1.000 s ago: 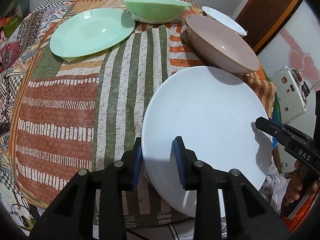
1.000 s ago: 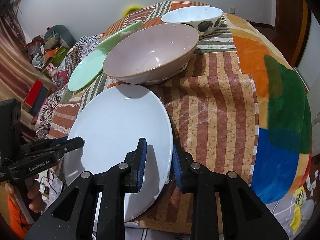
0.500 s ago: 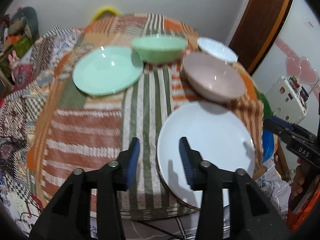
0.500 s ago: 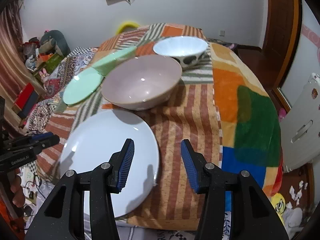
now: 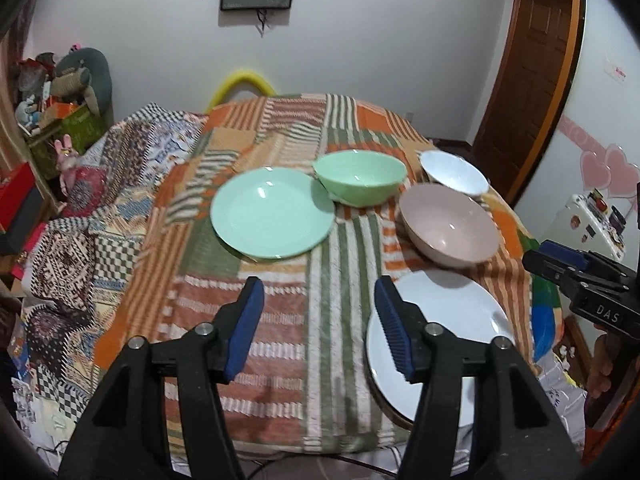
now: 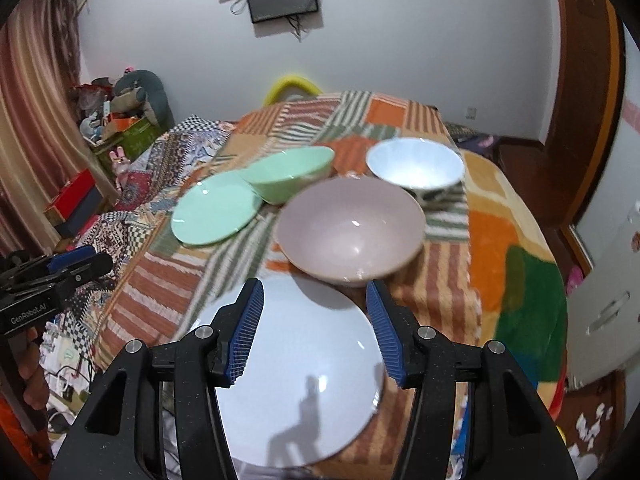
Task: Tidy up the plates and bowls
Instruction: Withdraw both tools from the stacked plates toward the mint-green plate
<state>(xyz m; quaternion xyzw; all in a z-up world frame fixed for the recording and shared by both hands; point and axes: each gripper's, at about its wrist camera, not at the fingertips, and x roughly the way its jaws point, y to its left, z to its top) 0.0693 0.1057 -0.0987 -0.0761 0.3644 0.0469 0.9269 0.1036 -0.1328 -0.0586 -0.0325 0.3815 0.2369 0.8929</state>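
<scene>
A white plate (image 5: 448, 332) (image 6: 304, 360) lies flat at the near right edge of the cloth-covered table (image 5: 280, 312). Behind it sit a pink bowl (image 5: 448, 226) (image 6: 350, 232), a white bowl (image 5: 454, 172) (image 6: 416, 168), a green bowl (image 5: 359, 176) (image 6: 288, 172) and a green plate (image 5: 272, 213) (image 6: 214, 208). My left gripper (image 5: 318, 286) hangs above the table just left of the white plate, jaws opening, nothing between them. Above the white plate's near side my right gripper (image 6: 314, 288) is also opening and touches nothing.
The striped patchwork cloth (image 6: 500, 240) drapes over the table edges. Boxes and toys (image 5: 60, 112) pile up at the far left, a wooden door (image 5: 532, 60) stands at the back right, and a white cabinet (image 5: 592, 216) is to the right.
Both grippers let go of the white plate's rim, opened and rose up and back from the table. The plate stays flat on the cloth.
</scene>
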